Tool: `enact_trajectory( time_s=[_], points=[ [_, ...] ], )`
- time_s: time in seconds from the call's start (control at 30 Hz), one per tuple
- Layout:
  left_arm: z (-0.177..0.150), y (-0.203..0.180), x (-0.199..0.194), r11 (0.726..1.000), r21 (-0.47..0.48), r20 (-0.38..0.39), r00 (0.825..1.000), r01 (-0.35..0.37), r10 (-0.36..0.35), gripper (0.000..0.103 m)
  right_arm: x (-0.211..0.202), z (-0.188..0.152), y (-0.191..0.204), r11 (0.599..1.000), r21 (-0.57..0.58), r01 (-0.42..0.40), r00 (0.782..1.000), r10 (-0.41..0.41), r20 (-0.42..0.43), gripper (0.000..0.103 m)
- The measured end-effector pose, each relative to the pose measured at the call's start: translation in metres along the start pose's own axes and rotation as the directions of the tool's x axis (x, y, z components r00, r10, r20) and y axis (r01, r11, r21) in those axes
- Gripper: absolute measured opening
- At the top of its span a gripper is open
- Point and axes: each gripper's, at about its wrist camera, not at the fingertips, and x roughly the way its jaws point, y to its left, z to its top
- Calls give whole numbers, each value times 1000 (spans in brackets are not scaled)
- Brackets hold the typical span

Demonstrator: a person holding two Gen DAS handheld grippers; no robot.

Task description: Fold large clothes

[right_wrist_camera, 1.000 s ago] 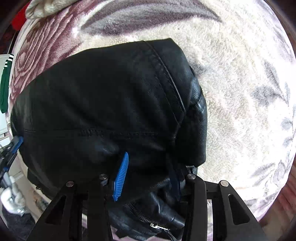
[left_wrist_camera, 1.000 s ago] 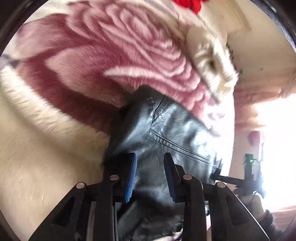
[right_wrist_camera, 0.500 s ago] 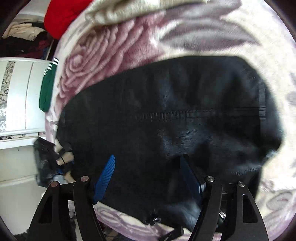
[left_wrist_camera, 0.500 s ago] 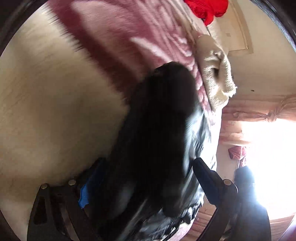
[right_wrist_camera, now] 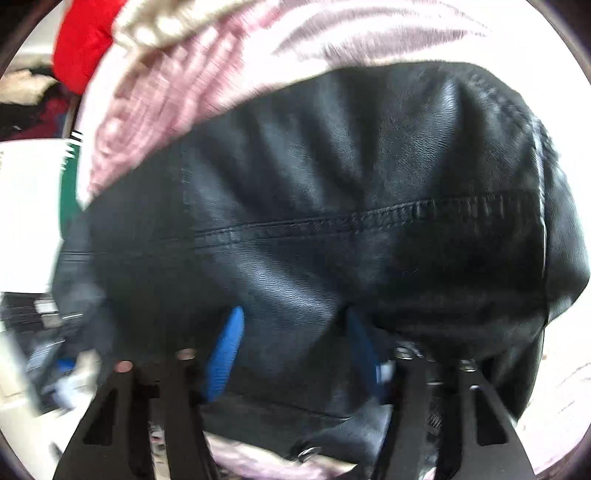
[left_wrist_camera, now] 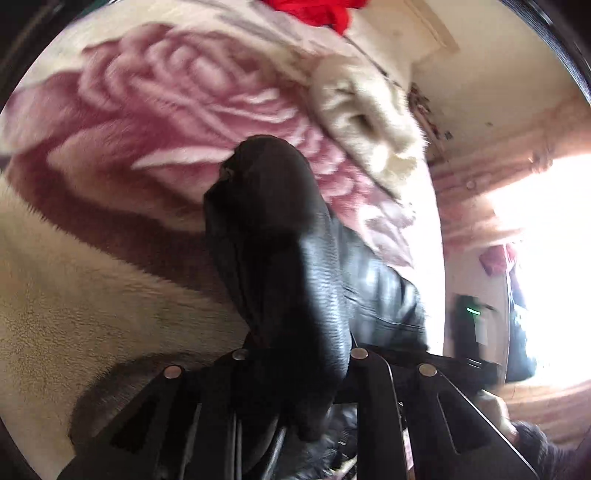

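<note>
A black leather jacket (left_wrist_camera: pixel 280 229) lies bunched on a fleece blanket (left_wrist_camera: pixel 166 110) printed with pink roses. My left gripper (left_wrist_camera: pixel 295 354) is closing its jaws on a raised fold of the jacket; the leather fills the gap and hides the pads. In the right wrist view the jacket (right_wrist_camera: pixel 369 166) fills most of the picture, a stitched seam running across it. My right gripper (right_wrist_camera: pixel 293 343) is closing its jaws too, and a bulge of leather sits between its blue pads (right_wrist_camera: pixel 225 347), which press into it.
A cream fuzzy garment (left_wrist_camera: pixel 369 118) and a red garment (left_wrist_camera: pixel 317 11) lie further back on the blanket. The bed's edge, a green garment (right_wrist_camera: pixel 70 192) and a white cabinet (right_wrist_camera: pixel 26 192) are at the left of the right wrist view. A bright window (left_wrist_camera: pixel 546 240) glares at right.
The left jaws opened wide around the jacket, then closed on a fold and lifted it. The right gripper shifted along the jacket, opening and narrowing again; the jacket now fills its view.
</note>
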Motion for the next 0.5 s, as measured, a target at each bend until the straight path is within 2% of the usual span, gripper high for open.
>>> enact_trajectory(
  time_s=[0.13,0.2,0.3,0.37,0.43,0.5],
  points=[
    [-3,-59,4,995,99,-18,1000,26,-25,16,12,4,0,999,-3,35,999,-35,-22,60],
    [-5,-99,17,988,149,-39,998,45,-40,16,18,7,2,1000,-8,0,999,0,-35,61],
    [-13,-146,47,972,228,-86,996,56,-37,16,7,0,-28,992,30,-121,992,122,-38,61],
    [-21,-173,71,957,284,-113,993,54,-23,16,-5,-5,-59,967,107,-229,972,234,-35,61],
    [-31,-195,103,948,312,-155,988,69,-21,16,-21,-13,-97,911,214,-353,932,363,-10,60],
    [-43,-212,142,936,343,-197,980,75,-7,16,-48,-29,-137,872,276,-404,914,400,72,59]
  ],
)
